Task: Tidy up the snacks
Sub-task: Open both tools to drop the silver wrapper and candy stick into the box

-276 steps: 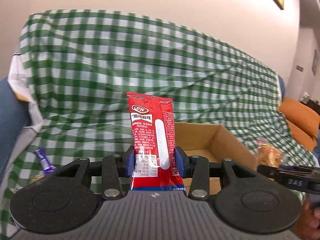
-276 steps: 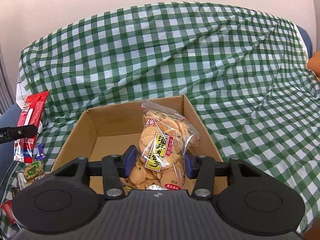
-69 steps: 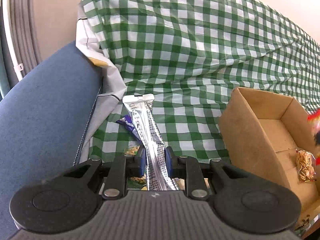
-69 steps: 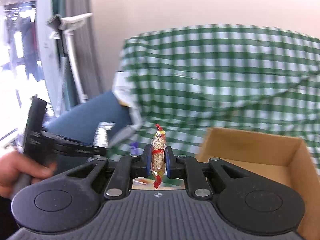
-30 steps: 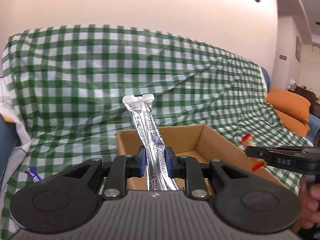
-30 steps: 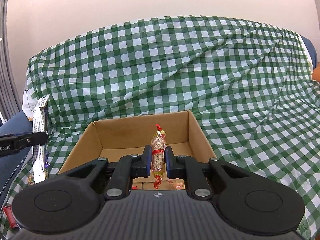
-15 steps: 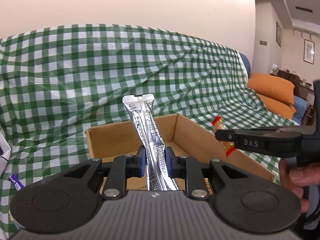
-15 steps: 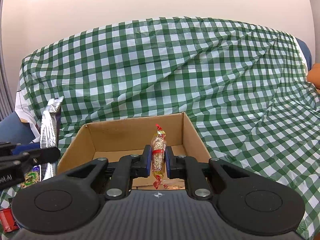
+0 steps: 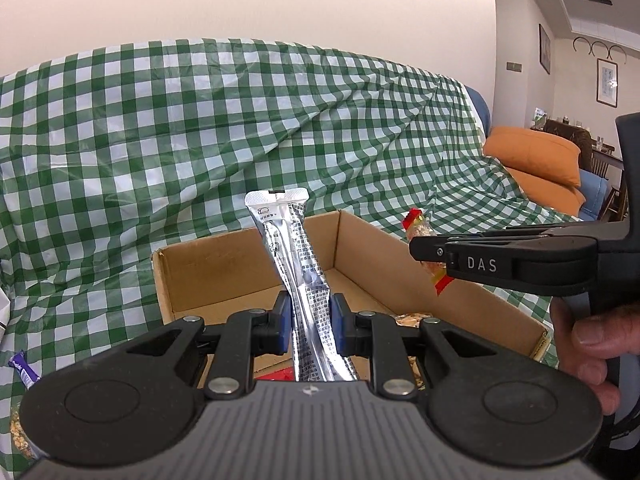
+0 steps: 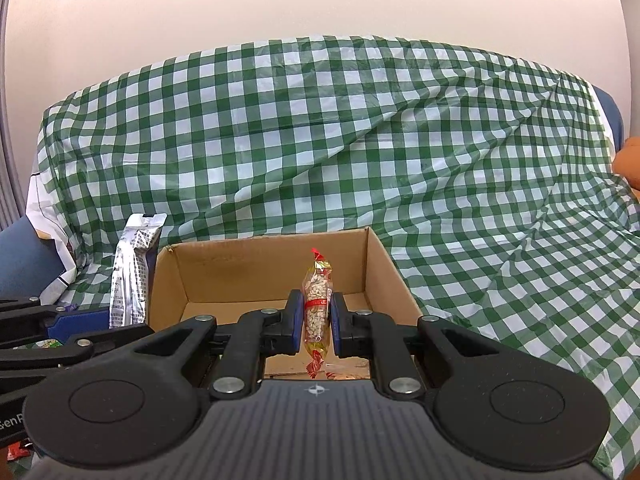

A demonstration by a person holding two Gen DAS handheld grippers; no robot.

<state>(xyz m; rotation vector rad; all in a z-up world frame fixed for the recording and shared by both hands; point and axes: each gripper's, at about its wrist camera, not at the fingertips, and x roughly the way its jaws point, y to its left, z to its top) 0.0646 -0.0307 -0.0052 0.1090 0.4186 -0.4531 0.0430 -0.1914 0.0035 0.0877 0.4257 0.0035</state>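
Observation:
My left gripper (image 9: 307, 322) is shut on a long silver snack packet (image 9: 294, 264) that stands upright over the near side of an open cardboard box (image 9: 216, 268). My right gripper (image 10: 315, 320) is shut on a small clear packet of nuts (image 10: 316, 308) with red ends, held above the box (image 10: 276, 268). In the left wrist view the right gripper (image 9: 424, 250) reaches in from the right with the nut packet (image 9: 420, 228). In the right wrist view the silver packet (image 10: 132, 272) shows at the box's left edge. Some snacks lie on the box floor (image 9: 408, 320).
The box sits on a sofa under a green checked cloth (image 10: 360, 140). A purple wrapper (image 9: 24, 370) and other loose snacks (image 9: 18, 436) lie on the cloth left of the box. Orange cushions (image 9: 536, 160) lie at the far right.
Both grippers have moved in over the box. The left one has swung right with the silver packet, and the right gripper now looms closer in its view.

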